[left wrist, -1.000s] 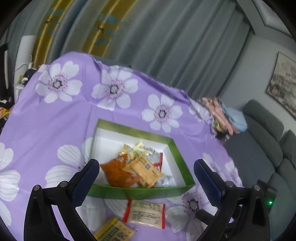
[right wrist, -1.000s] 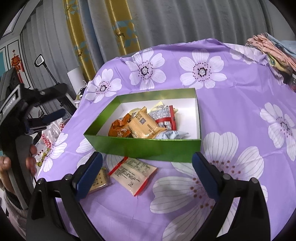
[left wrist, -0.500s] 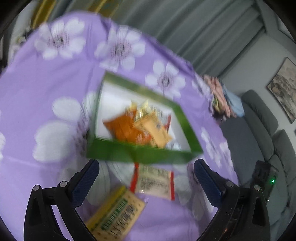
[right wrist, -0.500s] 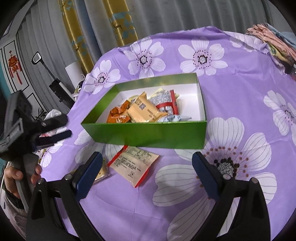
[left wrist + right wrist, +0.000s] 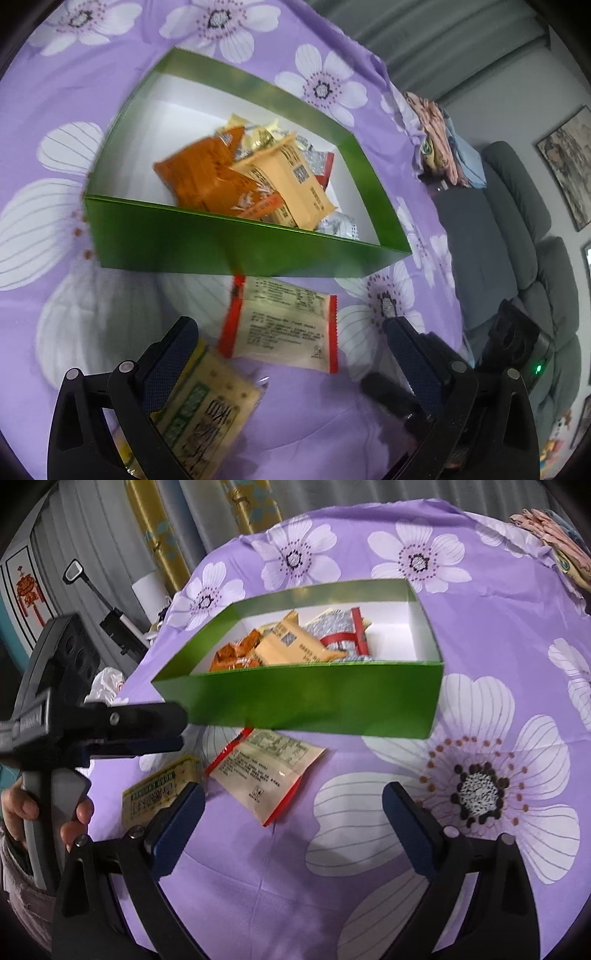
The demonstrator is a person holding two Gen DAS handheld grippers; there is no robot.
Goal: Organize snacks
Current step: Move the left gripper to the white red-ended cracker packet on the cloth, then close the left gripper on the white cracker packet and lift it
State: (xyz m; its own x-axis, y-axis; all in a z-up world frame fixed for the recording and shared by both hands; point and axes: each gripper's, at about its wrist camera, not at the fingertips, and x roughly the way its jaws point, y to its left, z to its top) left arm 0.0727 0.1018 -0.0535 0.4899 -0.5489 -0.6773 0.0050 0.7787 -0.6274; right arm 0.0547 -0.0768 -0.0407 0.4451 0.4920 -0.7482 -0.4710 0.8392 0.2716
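Nearest the left wrist camera, the left gripper is held low over the near edge of the table, tilted down toward the purple cloth printed with white flowers. Its two black fingers with blue ribbed pads are spread wide apart and nothing is gripped between them. A flat yellow-and-green cracker packet lies on the cloth partly under the left finger, its far corner reaching into the gap. A cream-coloured rectangular snack packet with red crimped ends lies just beyond the fingertips, roughly centred between them and not touched by either.

In the right wrist view, the right gripper is likewise seen wide open and empty, poised above the cloth. The cream packet lies just ahead of its left finger, and the cracker packet is partly hidden behind that finger's pad. At the left of this view the left gripper is seen from the side, reaching in above the cracker packet, with a person's hand wrapped round its grey handle.

Beyond the two loose packets, just behind the cream one, an open rectangular green cardboard box with a white interior stands toward the middle of the table. Inside it several snacks are piled: an orange foil packet, a pale orange packet with a printed code and silver wrappers. Further off, grey curtains and a grey sofa are seen past the far edge.
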